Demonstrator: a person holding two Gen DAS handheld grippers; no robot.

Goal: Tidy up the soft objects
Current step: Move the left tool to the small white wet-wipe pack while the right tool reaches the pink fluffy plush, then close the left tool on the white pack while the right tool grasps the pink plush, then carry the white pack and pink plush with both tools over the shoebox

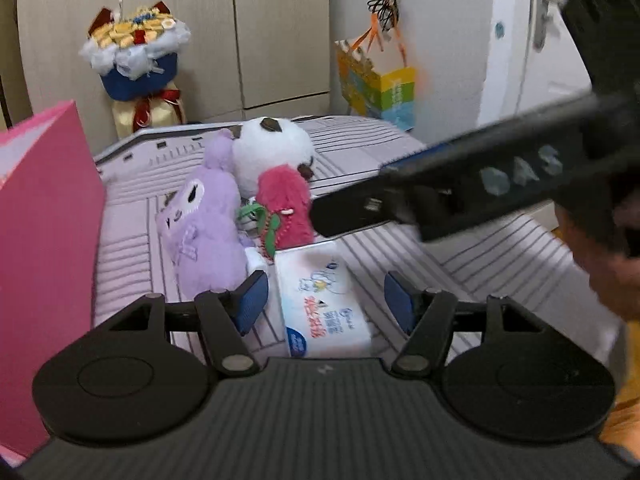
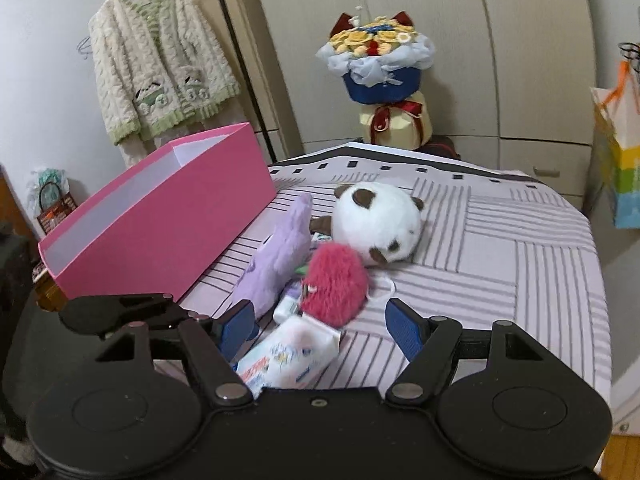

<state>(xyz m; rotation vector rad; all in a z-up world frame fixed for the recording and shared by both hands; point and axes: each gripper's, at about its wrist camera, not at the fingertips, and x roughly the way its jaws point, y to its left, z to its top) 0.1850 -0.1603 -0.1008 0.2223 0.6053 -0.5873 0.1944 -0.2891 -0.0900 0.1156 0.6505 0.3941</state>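
Left gripper (image 1: 326,304): fingers (image 1: 252,298) spread wide, holding nothing, with the tissue pack (image 1: 320,304) lying between them at lower centre of the left wrist view. Right gripper (image 2: 320,326): fingers (image 2: 402,330) likewise wide apart and empty, hanging over the same pack (image 2: 288,356) at lower centre of its own frame.

Likely light and squashy, with a slick plastic wrap; best pinched across the short sides, mid-length, so as not to slip or fold.

Just beyond, bunched together and touching: purple plush (image 1: 206,232), red fuzzy plush (image 1: 284,208), white panda plush (image 1: 272,152). All probably very light and compressible; best gripped on the body rather than on ears or cords. Pink box (image 2: 160,208) at left of frame, open-topped, beside the pile on the striped bed (image 2: 500,256).

Hard to make out: a small white item under the red plush, mostly covered. Box interior largely hidden. Right gripper's body motion-blurred across the upper right of the left wrist view. Pack's near end cut off by both gripper bodies.
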